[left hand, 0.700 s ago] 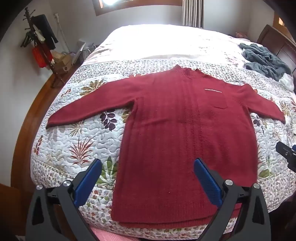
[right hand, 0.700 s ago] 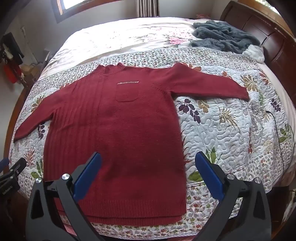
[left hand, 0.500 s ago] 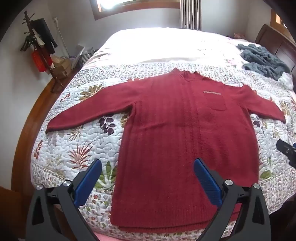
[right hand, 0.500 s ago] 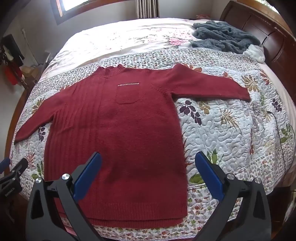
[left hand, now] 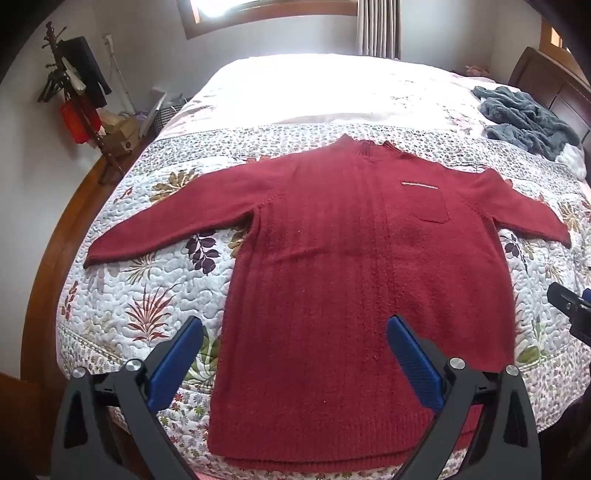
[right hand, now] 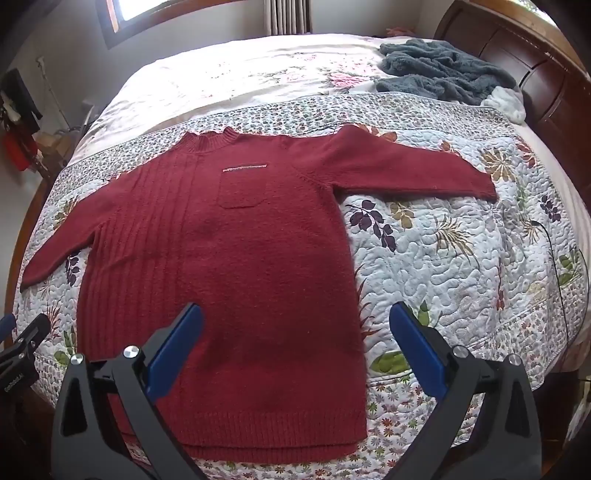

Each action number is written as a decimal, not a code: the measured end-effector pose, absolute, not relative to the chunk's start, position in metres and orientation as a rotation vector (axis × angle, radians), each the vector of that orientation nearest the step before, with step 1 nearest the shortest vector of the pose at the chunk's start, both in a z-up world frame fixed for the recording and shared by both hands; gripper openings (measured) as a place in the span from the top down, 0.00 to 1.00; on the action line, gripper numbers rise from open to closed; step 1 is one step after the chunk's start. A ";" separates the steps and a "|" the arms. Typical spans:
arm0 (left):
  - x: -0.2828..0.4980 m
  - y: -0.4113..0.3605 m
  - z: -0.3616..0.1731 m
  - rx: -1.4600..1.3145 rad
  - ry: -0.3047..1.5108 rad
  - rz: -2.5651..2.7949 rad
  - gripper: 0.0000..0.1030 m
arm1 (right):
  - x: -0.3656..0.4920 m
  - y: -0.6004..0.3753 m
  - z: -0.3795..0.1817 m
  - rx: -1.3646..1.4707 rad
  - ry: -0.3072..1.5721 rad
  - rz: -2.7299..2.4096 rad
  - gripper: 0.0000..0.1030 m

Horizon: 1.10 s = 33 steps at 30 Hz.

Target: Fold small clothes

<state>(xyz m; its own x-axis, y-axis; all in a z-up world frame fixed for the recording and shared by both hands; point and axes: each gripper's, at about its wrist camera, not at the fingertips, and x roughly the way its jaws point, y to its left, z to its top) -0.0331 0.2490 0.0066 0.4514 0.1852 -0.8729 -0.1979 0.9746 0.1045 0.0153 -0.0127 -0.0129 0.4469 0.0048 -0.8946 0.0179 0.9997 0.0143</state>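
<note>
Left claw: the left gripper (left hand: 293,360) hangs at the bottom of its own view, blue pads (left hand: 176,363) spread wide with nothing between them, above the sweater's lower half; its black tip also shows at the lower left edge of the right wrist view (right hand: 24,341)
Right claw: the right gripper (right hand: 295,358) is likewise released, jaws wide apart, one pad over the sweater's hem side and the other over bare quilt; a dark part of it juts in at the right edge of the left wrist view (left hand: 570,308)
Task garment: a red knit sweater (left hand: 354,280) lies flat, face up, in the middle of both views, both sleeves stretched outward, collar toward the top of the frame, hem at the bottom edge, chest pocket (right hand: 242,190) with a pale trim line
Nearby: a heap of grey-blue fleece (right hand: 439,70) at the upper right, well apart from the sweater, with something white (right hand: 506,103) just beside it; nothing rests on the sweater
Surface: a floral quilt (right hand: 454,258) covers the near part of the bed; a paler sheet (left hand: 325,88) beyond
Room: dark wooden headboard (right hand: 543,74) at far right; window (left hand: 258,11) and curtain (left hand: 378,27) along the top; a coat stand (left hand: 74,96) with hanging clothes at the upper left; wooden floor (left hand: 48,229) along the left
</note>
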 end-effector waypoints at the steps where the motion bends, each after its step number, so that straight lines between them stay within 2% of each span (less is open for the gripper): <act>1: -0.033 0.250 0.007 -0.015 1.075 0.239 0.04 | 0.016 -0.013 -0.013 0.024 1.107 -0.007 0.03; 33: -0.030 0.250 0.004 -0.001 1.072 0.272 0.04 | 0.021 -0.014 -0.020 0.016 1.109 0.004 0.03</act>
